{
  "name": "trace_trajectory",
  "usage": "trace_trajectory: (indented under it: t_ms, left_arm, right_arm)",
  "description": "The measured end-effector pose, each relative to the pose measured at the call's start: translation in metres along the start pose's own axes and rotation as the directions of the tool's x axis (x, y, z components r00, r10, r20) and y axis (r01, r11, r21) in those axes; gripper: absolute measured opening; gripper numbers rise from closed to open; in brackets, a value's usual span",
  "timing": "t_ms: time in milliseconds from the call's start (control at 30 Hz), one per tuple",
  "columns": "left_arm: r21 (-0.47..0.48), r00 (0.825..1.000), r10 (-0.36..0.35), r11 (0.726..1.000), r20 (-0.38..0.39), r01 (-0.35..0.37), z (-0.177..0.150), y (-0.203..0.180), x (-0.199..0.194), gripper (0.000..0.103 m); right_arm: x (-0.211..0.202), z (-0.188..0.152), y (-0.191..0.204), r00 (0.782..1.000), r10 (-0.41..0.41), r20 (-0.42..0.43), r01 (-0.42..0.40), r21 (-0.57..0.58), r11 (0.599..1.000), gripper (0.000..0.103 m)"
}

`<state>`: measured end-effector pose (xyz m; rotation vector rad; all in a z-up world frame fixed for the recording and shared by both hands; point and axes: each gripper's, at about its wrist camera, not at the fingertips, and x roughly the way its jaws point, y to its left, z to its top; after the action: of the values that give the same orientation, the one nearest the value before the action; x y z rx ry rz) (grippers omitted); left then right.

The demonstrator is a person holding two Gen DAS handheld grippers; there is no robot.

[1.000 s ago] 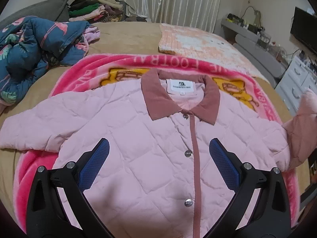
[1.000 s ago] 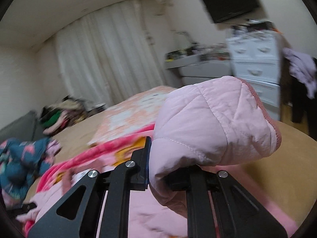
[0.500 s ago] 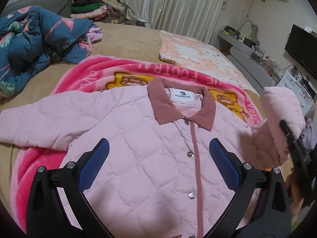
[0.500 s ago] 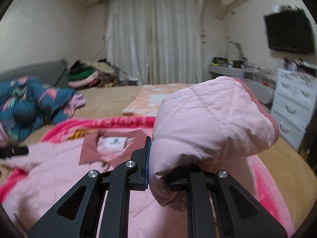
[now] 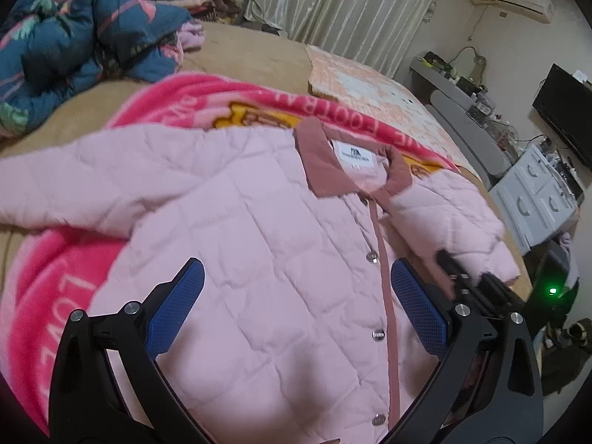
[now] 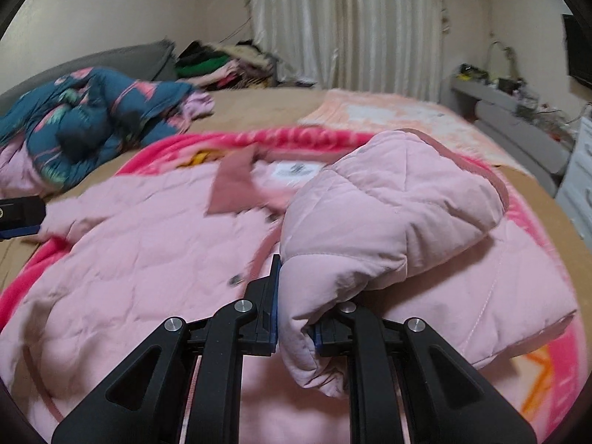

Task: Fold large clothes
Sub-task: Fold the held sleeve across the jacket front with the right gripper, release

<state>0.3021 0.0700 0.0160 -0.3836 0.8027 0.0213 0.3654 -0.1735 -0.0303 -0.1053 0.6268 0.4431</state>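
bed (image 5: 240,55) under pink jacket (image 5: 259,259), frame centre. right gripper (image 6: 296,318) jaws clamp sleeve (image 6: 388,222); left gripper (image 5: 296,303) jaws open, empty. puffy sleeve could slip, springing back.

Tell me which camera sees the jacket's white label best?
The left wrist view: the white label sits sharp and unobstructed inside the collar. In the right wrist view it is blurred, with the held sleeve crowding it.
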Motion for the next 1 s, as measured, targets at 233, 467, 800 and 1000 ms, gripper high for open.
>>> trace_trajectory:
  t_ms: [233,467,800,1000]
  left_arm:
    - [-0.050,0.998,-0.056,0.997,-0.021,0.055,-0.012,0.015,0.011,0.095]
    - [-0.131,0.995,-0.096,0.987,0.015,0.097,0.004,0.042,-0.002,0.095]
    - [-0.248,0.974,-0.221,0.942,0.050,0.227,0.014,0.068,-0.015,0.095]
    - [-0.292,0.956,-0.288,0.911,0.056,0.292,0.016,0.070,-0.016,0.095]
  right_arm:
    - [0.002,-0.007,-0.001,0.994,0.097,-0.057,-0.091,0.102,0.991,0.029]
    - [-0.030,0.000,0.002,0.998,0.042,0.037,-0.048,0.172,0.984,0.028]
    - [-0.026,-0.015,0.075,1.000,0.023,0.020,-0.017,-0.250,0.968,0.015]
    - [-0.021,-0.026,0.091,1.000,0.010,-0.016,-0.015,-0.331,0.943,0.018]
